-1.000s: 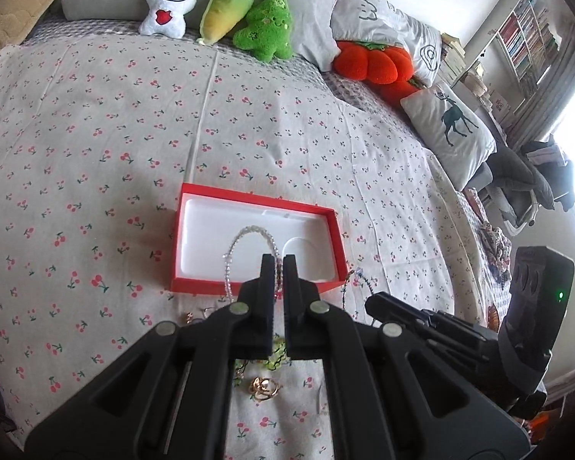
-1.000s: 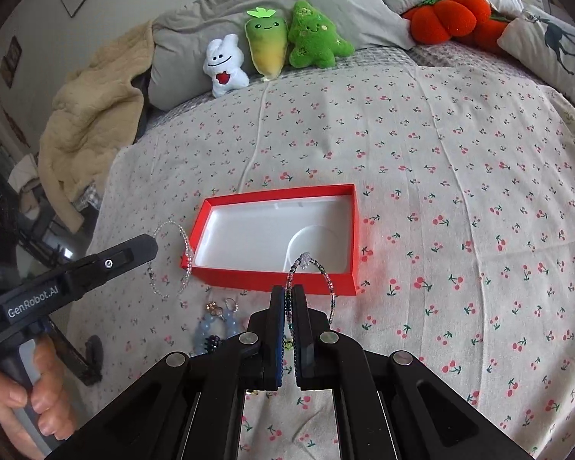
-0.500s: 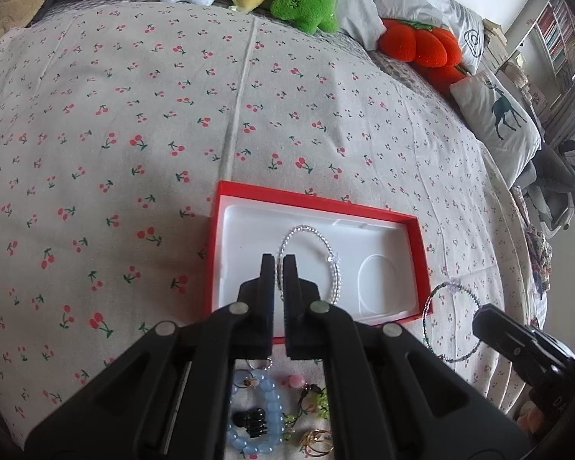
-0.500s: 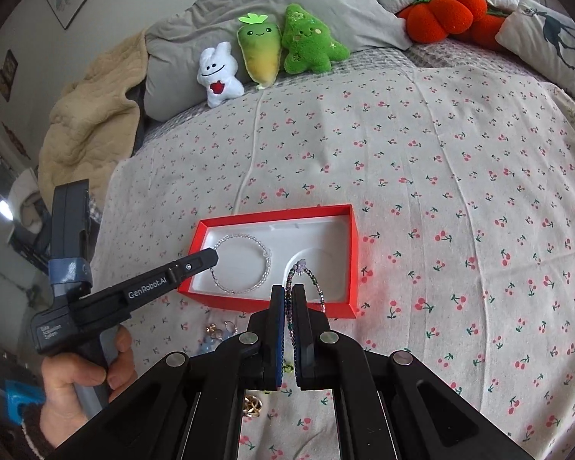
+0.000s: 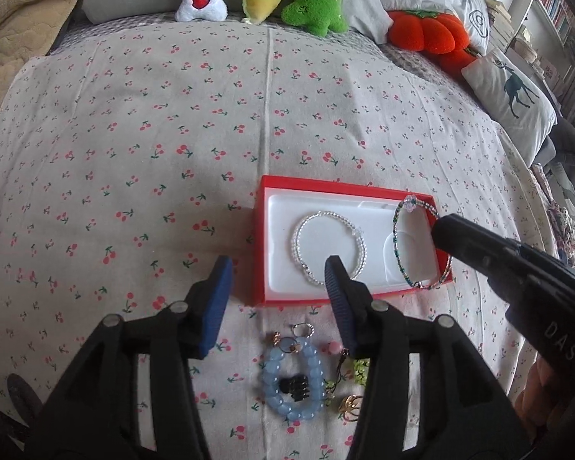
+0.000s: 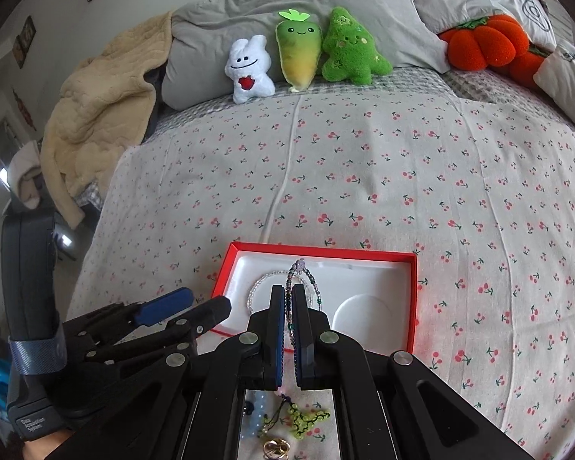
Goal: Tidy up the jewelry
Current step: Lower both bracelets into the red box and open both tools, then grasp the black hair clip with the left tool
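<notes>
A red box [image 5: 262,237] with a white liner lies on the cherry-print bedspread; it also shows in the right wrist view [image 6: 413,299]. A clear bead bracelet [image 5: 301,235] lies inside it on the left. My left gripper [image 5: 278,272] is open and empty just in front of the box. My right gripper [image 6: 288,299] is shut on a dark multicolour bead bracelet [image 5: 398,249] and holds it over the box's right half. Loose jewelry lies in front of the box: a blue bead bracelet [image 5: 314,360], earrings [image 5: 301,331] and a gold ring [image 5: 350,406].
Three plush toys [image 6: 303,53] stand against grey pillows at the head of the bed. An orange pumpkin cushion [image 6: 483,42] and a deer pillow [image 5: 513,88] lie at the right. A beige blanket [image 6: 92,115] is bunched at the left.
My left gripper has opened and let the clear bracelet drop into the box. My right gripper has carried the dark bracelet forward over the box.
</notes>
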`<state>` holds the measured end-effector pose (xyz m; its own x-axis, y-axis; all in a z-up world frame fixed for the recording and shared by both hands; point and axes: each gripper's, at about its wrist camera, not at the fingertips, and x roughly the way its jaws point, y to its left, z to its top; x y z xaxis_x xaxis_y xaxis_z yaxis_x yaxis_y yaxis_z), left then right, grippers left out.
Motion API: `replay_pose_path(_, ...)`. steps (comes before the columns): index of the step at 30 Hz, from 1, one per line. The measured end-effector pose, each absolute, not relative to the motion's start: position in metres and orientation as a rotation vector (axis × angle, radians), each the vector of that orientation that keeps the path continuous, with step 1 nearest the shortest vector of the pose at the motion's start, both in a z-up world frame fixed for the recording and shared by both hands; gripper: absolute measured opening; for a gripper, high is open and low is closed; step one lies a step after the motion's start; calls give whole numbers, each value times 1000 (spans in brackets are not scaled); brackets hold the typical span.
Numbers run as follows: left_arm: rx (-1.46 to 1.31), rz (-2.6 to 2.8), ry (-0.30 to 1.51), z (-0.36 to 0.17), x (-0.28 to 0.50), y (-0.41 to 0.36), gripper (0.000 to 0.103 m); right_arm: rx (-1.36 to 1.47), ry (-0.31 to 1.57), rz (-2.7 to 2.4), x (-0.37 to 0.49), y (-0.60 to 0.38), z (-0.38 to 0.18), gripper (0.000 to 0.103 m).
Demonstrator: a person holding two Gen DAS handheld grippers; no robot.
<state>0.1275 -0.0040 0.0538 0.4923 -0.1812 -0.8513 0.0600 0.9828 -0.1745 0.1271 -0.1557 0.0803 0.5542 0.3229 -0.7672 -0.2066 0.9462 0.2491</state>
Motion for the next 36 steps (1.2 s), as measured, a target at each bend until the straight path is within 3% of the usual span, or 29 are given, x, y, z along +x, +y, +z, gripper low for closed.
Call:
replay_pose_path(3,-89,-97,1067,54,120,2,54,146,944,320,131,-156,76,4)
replay_pose_path(7,-39,-63,1081,51,105,6,69,125,985,266,139,-164,57,4)
replay_pose_path(9,-38,-57,1086,46,98,7,71,101,1006,223,142,-171,47,4)
replay_pose_path(18,-110,-34,1121,23,90,14,73,95,1027,160,142,-192,35,4)
replay_pose_path(21,-64,-12,1107,22,87,13,75,52,1040,156,133,-187,37,11)
replay_pose_path(28,-42,-18,1106,22,78,18,78,-52,1055,193,100,-186,39,15)
replay_pose_path(33,-36,-48,1108,23,70,20,78,-92,1061,205,79,-191,35,30)
replay_pose_path(35,-41,-65,1112,22,67,22,79,-92,1053,213,70,-193,35,61)
replay_pose_path(36,-48,-75,1116,21,66,23,79,-92,1044,216,65,-194,36,66)
